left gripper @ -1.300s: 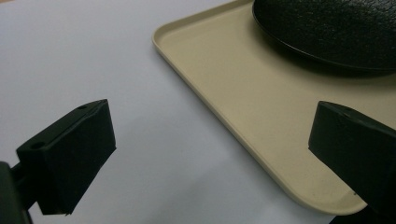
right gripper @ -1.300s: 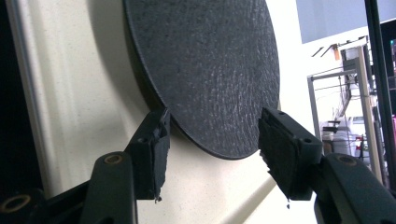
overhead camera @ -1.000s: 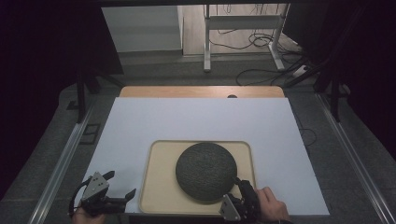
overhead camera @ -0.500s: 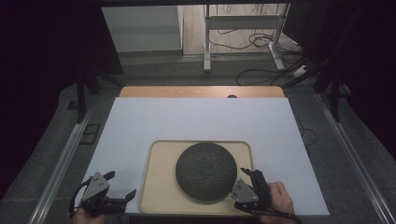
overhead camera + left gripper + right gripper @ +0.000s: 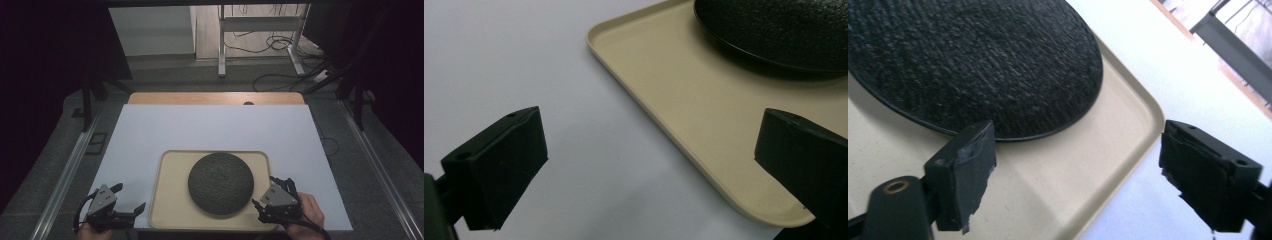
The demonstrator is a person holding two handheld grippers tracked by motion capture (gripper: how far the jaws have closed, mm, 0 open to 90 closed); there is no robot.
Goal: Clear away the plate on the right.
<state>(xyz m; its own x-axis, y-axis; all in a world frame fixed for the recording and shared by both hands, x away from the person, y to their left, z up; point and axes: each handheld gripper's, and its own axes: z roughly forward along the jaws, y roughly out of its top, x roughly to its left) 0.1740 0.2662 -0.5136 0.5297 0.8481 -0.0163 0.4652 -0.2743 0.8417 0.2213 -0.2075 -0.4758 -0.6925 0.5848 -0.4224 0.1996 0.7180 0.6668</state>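
The right tongs, jaws spread wide and holding nothing, have been drawn back from the dark textured round mat to the tray's near right corner since a second ago. The left tongs, likewise spread and empty, are kept just left of the tray. The mat lies centred on the tray, released; no grasp seems under way.
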